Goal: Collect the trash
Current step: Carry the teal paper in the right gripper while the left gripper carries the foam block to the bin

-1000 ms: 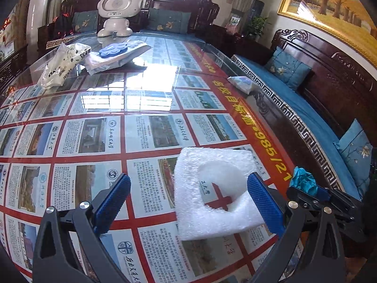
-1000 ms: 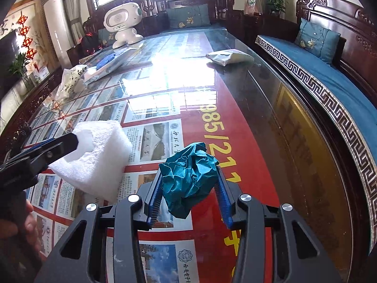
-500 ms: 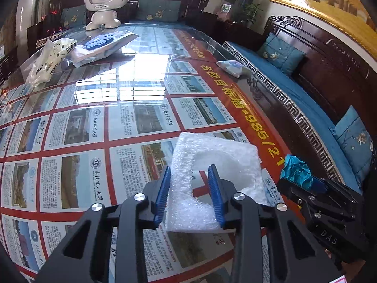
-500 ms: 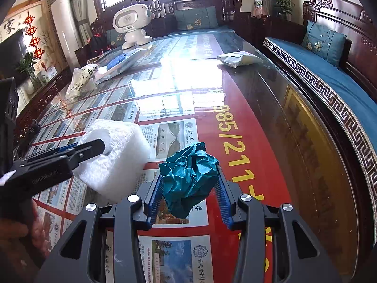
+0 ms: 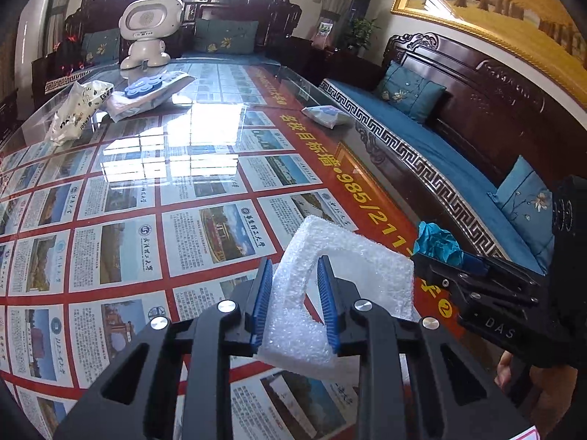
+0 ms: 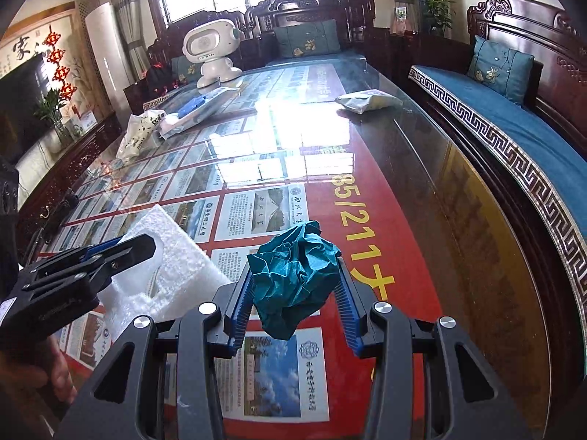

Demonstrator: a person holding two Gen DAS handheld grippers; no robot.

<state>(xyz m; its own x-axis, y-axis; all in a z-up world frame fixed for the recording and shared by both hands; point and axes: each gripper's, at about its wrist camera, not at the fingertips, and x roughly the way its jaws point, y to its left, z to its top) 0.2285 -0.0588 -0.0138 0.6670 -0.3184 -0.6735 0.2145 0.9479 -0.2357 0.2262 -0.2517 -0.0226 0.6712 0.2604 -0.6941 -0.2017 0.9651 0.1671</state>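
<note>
My left gripper (image 5: 295, 269) is shut on one arm of a white foam packing piece (image 5: 352, 275) with a round cut-out and holds it tilted above the table. The foam also shows in the right wrist view (image 6: 179, 256), held by the left gripper (image 6: 121, 247). My right gripper (image 6: 295, 275) is shut on a crumpled teal paper ball (image 6: 293, 278) above the table; the ball also shows in the left wrist view (image 5: 438, 244), just right of the foam.
The long glass-topped table (image 5: 146, 183) carries a white plastic bag (image 5: 79, 110), a flat pack with a blue lid (image 5: 150, 91), a white robot toy (image 5: 148, 33) and a small packet (image 5: 326, 115). A bench with blue cushions (image 5: 458, 168) runs along the right edge.
My left gripper closed on the foam piece and lifted it off the table, tilting it. My right gripper kept the teal ball and shifted slightly forward.
</note>
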